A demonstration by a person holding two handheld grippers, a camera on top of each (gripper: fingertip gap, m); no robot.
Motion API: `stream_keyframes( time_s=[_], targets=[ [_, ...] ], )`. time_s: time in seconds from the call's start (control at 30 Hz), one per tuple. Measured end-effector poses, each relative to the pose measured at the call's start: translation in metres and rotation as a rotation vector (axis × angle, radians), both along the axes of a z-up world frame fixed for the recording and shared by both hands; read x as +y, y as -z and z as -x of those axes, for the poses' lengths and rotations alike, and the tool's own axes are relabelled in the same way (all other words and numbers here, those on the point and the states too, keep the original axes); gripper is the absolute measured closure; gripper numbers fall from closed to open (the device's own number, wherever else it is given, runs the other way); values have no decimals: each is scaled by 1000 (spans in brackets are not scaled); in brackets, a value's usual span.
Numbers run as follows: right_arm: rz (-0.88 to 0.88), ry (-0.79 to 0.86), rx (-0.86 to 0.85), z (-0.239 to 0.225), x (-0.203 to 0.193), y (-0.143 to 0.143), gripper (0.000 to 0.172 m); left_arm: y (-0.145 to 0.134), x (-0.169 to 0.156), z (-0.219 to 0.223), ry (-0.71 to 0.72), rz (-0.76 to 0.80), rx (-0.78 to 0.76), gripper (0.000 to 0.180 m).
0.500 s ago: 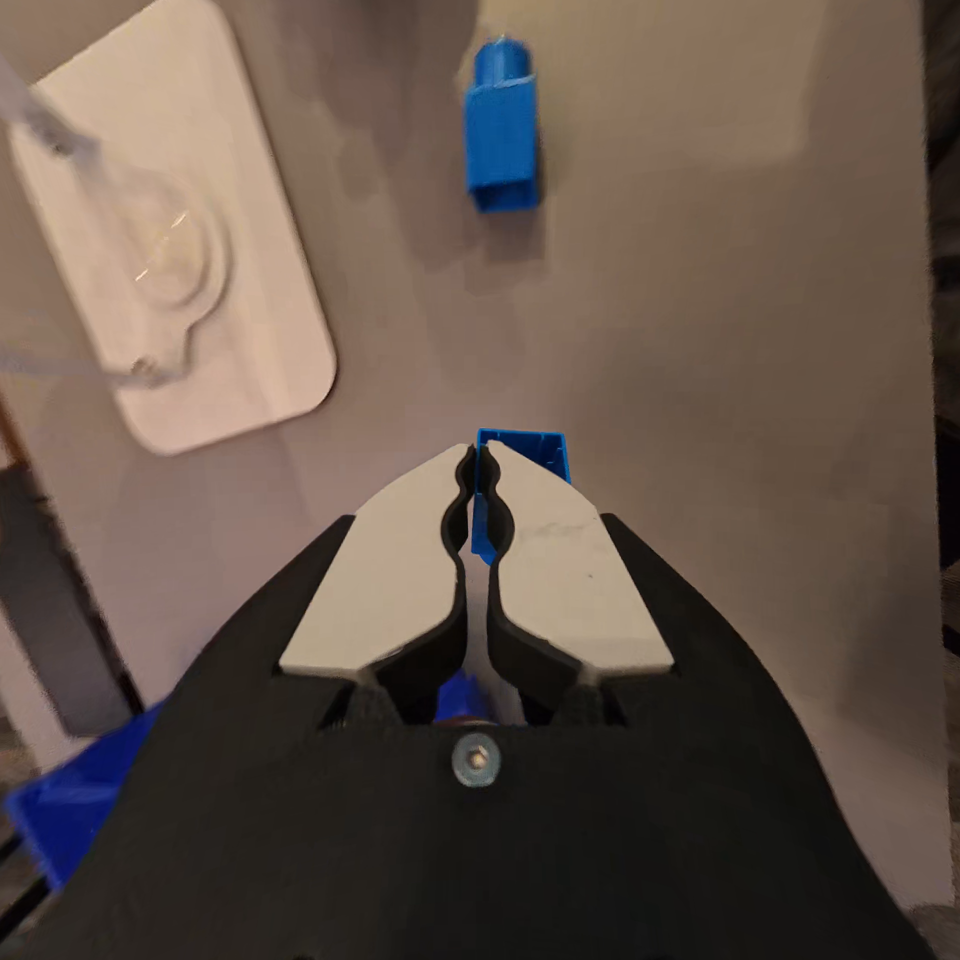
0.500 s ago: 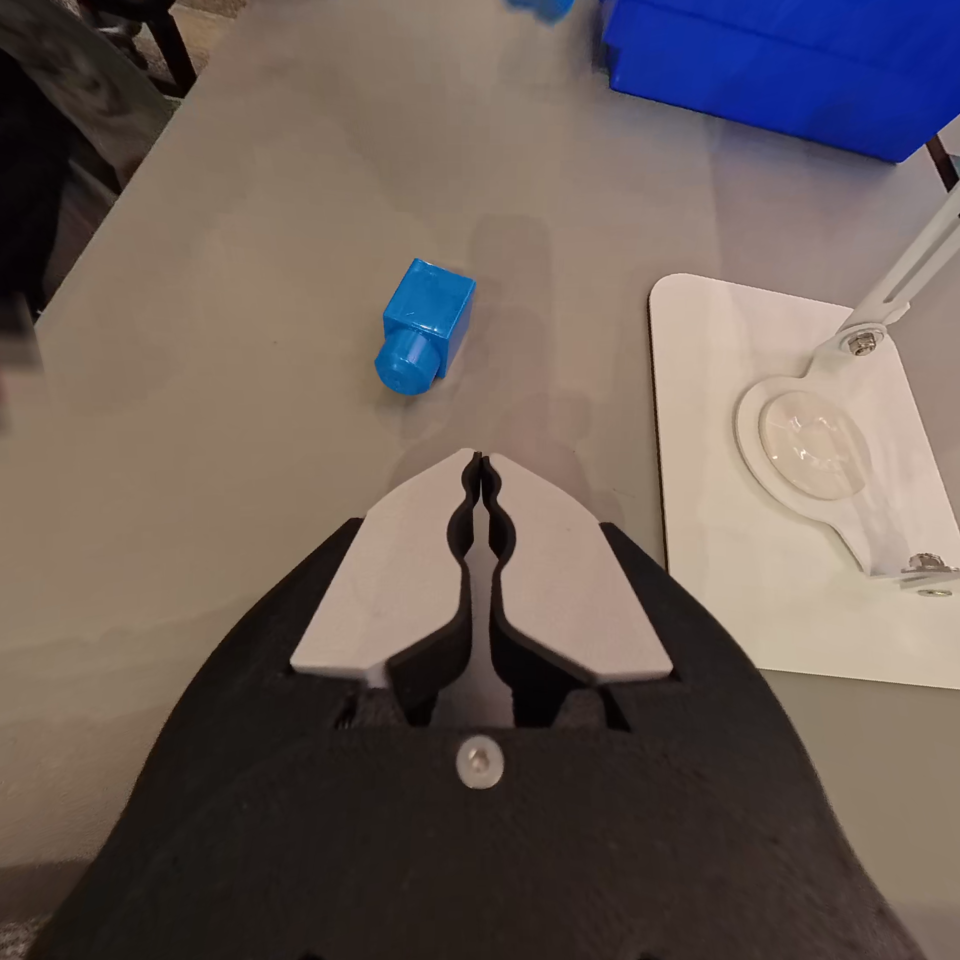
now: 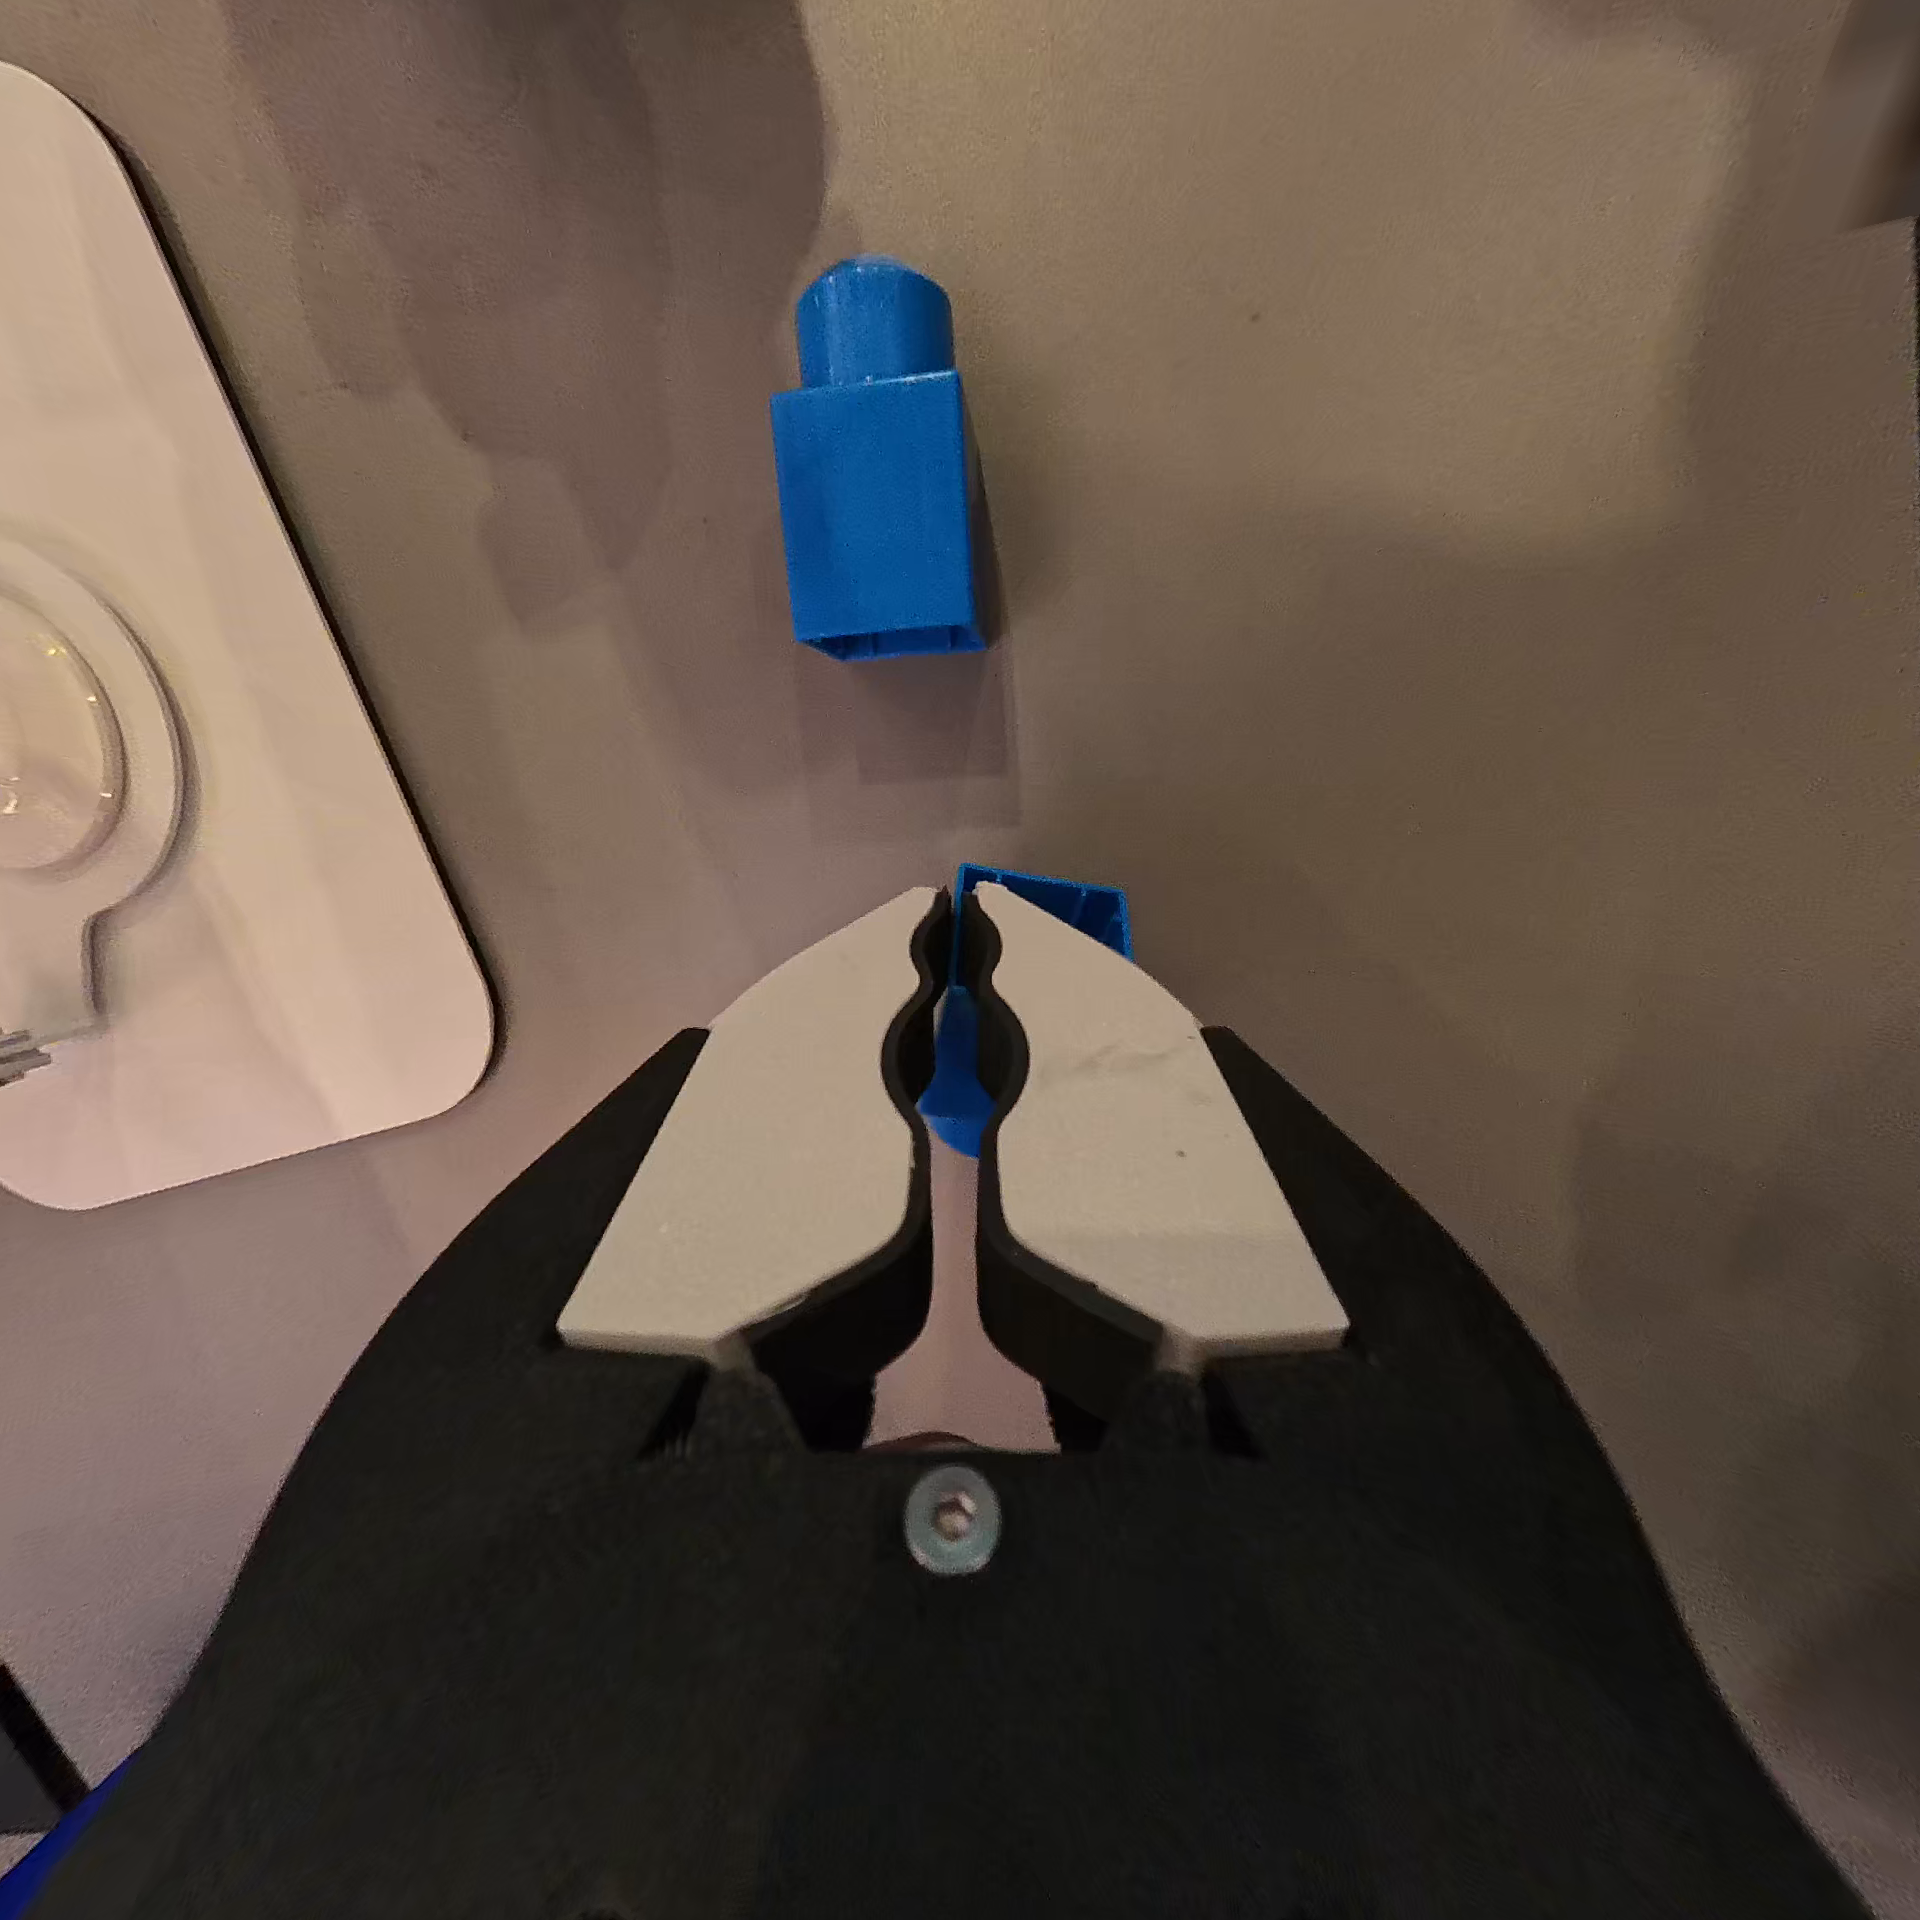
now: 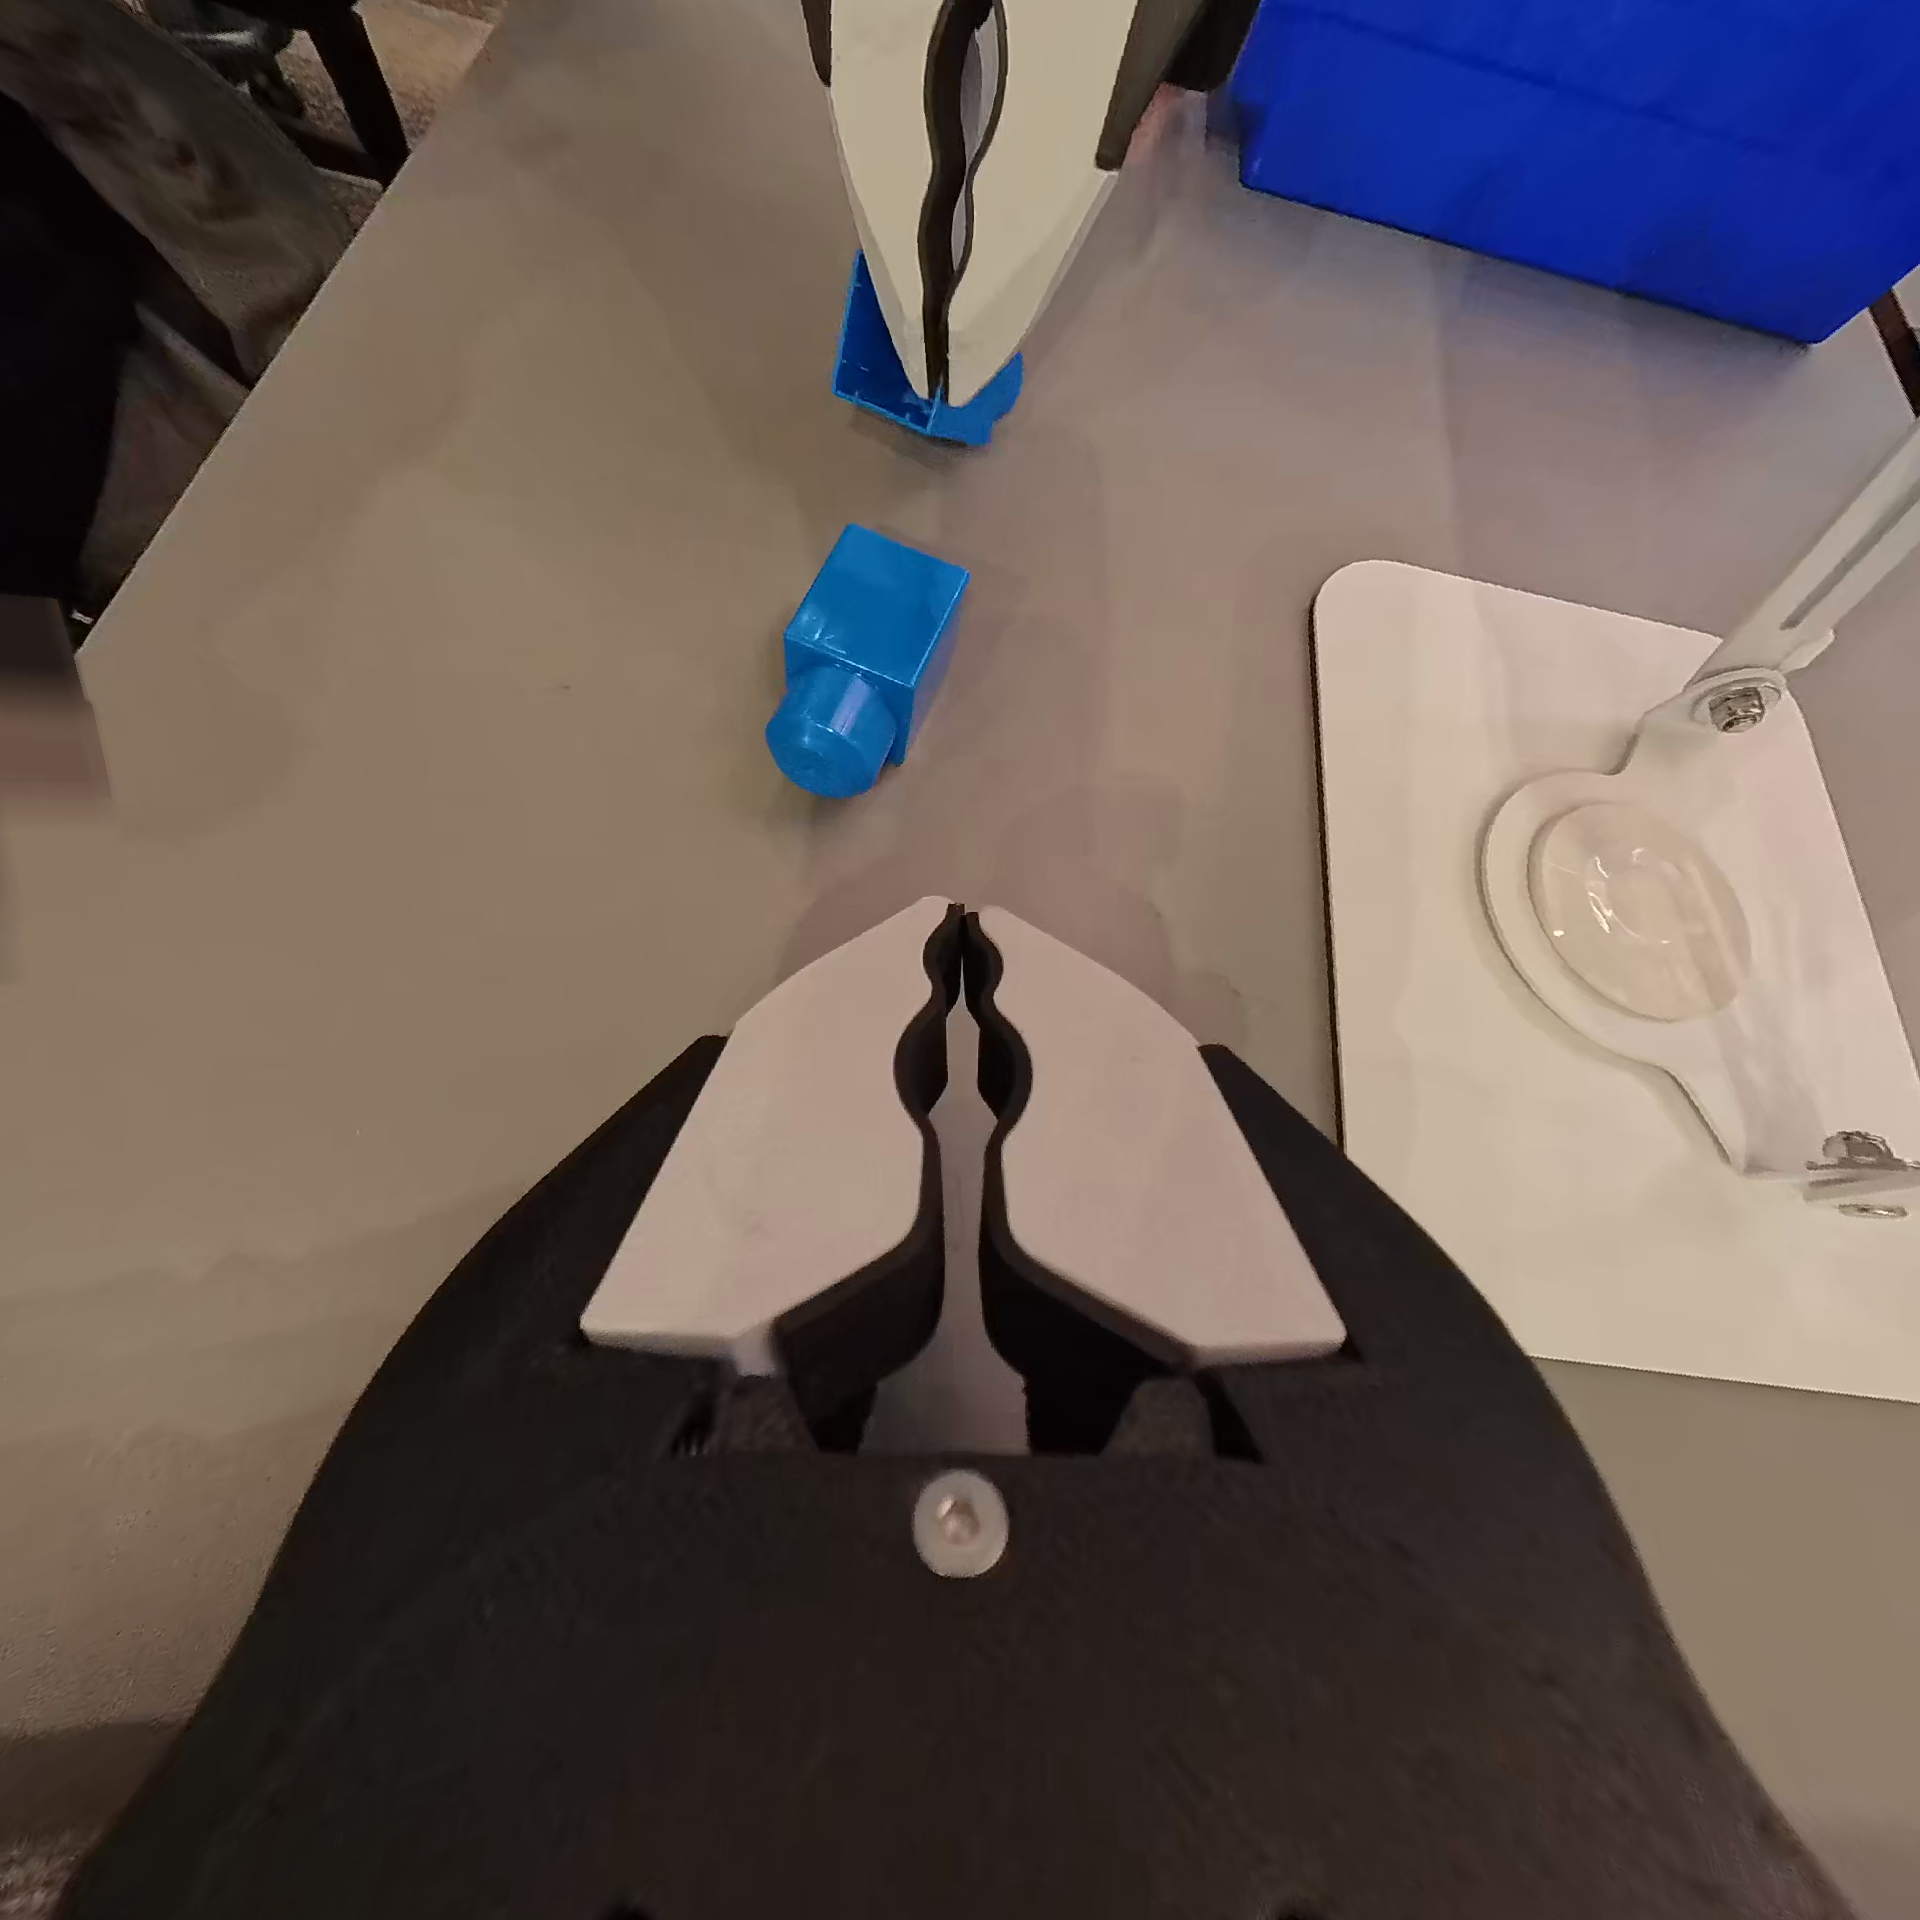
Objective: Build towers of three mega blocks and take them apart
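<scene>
Left gripper [image 3: 954,902] fingers pinched on the thin side wall of a hollow blue plastic mega block [image 3: 1091,914], one fingertip inside the open cavity, one outside; in the right wrist view that held block [image 4: 961,410] sits low at the grey tabletop [image 4: 416,935], contact with it not clear. Right gripper [image 4: 958,914] fingers pressed together on nothing, above bare table.

Second blue plastic mega block with round stud [image 4: 868,660] lies on its side between the two grippers, stud toward the right gripper, apart from both and from the held block. It sits on the direct line between them.

White rounded-corner base plate [image 4: 1455,1039] with clear dome and white metal arm bolted on [image 4: 1787,613] lies beside the right gripper, close on its right. Blue plastic bin [image 4: 1558,145] stands at the far edge behind the left gripper. Dark chair parts [image 4: 156,260] beyond the table edge on the far left.

Open table: wide clear strip left of the lying block, out to the table's edge.
</scene>
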State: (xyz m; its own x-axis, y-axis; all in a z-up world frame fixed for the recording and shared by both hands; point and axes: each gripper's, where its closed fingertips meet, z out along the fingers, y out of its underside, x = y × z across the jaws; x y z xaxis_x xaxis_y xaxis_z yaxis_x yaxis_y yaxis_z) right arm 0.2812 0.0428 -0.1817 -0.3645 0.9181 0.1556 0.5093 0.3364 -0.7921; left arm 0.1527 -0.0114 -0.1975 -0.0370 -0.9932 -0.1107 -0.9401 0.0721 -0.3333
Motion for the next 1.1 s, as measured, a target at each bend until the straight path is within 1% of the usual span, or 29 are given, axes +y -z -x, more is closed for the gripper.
stream_keyframes(
  time_s=[0.07, 0.17, 0.27, 0.33, 0.4, 0.47, 0.53, 0.6, 0.67, 0.73, 0.8, 0.87, 0.9, 0.93, 1.03, 1.1],
  targets=[
    [0, 3, 3, 0, 1, 0, 172, 1, -3, -2, -1, 26, -20, 178],
    [0, 5, 4, -1, 1, -1, 172, -1, 1, 0, -27, 4, -45, 158],
    [2, 3, 1, 0, 1, 0, 172, -6, 2, 2, -47, -11, -88, 147],
    [3, 2, 1, 0, 1, 0, 172, -14, 3, 7, -66, -31, -110, 145],
    [3, 2, 3, 0, 1, 0, 172, -21, 0, 11, -78, -19, -152, 137],
    [4, 2, 2, 0, 1, 0, 172, -24, 0, 18, -97, -30, -161, 135],
    [2, 3, 1, 0, 1, 0, 172, -32, 2, 30, -135, -55, -187, 135],
    [2, 5, 7, -1, 1, -1, 172, -47, 8, 56, -198, -114, -190, 137],
    [1, 7, 9, -1, 2, -2, 172, -68, 18, 92, -290, -206, -196, 139],
    [2, 5, 8, 0, 1, -2, 172, -85, 29, 140, -395, -300, -139, 142],
    [2, 3, 3, 0, 1, 0, 172, -94, 42, 193, -507, -391, -59, 146],
    [2, 1, 2, 1, 1, 0, 172, -91, 52, 238, -595, -418, 29, 149],
    [2, 2, 2, 1, 1, 0, 172, -86, 58, 259, -625, -440, 86, 150],
    [2, 3, 3, 1, 1, 0, 172, -78, 62, 274, -639, -429, 121, 149],
    [4, 9, 6, 0, 2, 0, 172, -52, 75, 307, -668, -410, 234, 151],
    [6, 12, 6, 0, 3, 0, 172, -35, 81, 321, -668, -389, 299, 152]
  ],
)
